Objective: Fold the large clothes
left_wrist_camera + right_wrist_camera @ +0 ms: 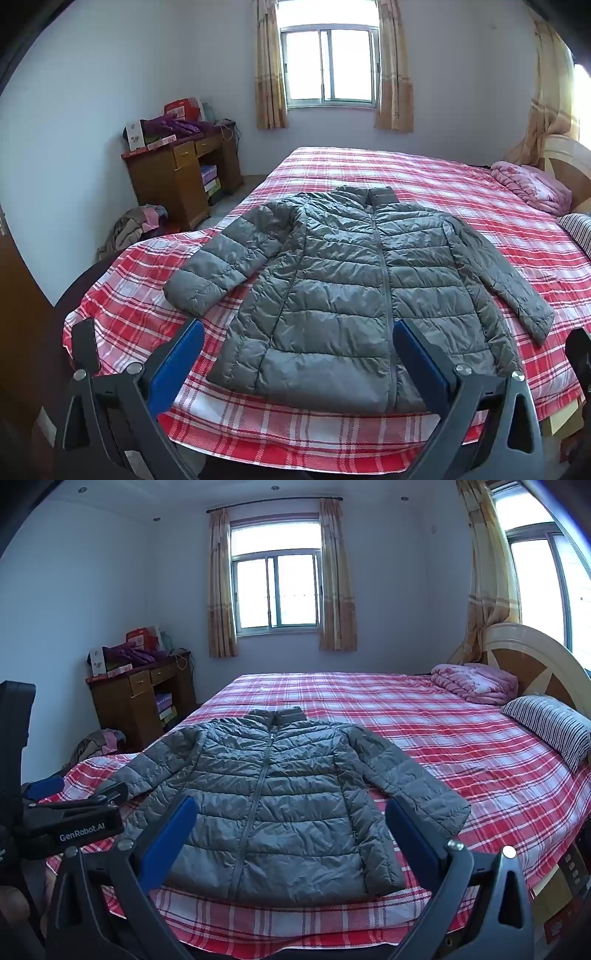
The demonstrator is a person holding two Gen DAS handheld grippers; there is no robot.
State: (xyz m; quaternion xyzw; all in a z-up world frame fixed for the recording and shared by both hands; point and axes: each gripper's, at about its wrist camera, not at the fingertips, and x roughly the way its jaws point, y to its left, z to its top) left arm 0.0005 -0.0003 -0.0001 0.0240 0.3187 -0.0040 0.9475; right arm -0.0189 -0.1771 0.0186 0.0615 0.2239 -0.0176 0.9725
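A grey quilted puffer jacket (343, 280) (273, 797) lies flat and zipped on the red plaid bed (461, 184) (443, 738), collar toward the window, both sleeves spread out to the sides. My left gripper (297, 332) hovers above the jacket's hem at the bed's near edge, open, its blue pads wide apart and empty. My right gripper (291, 808) hangs over the same hem, a little further right, also open with nothing between its fingers. The left gripper's black body (74, 819) shows at the left of the right wrist view.
A folded pink quilt (476, 681) and a striped pillow (550, 727) lie by the headboard (543, 664) on the right. A wooden desk (177, 177) piled with boxes stands at the far left, with a heap of clothes (136, 225) on the floor beside it.
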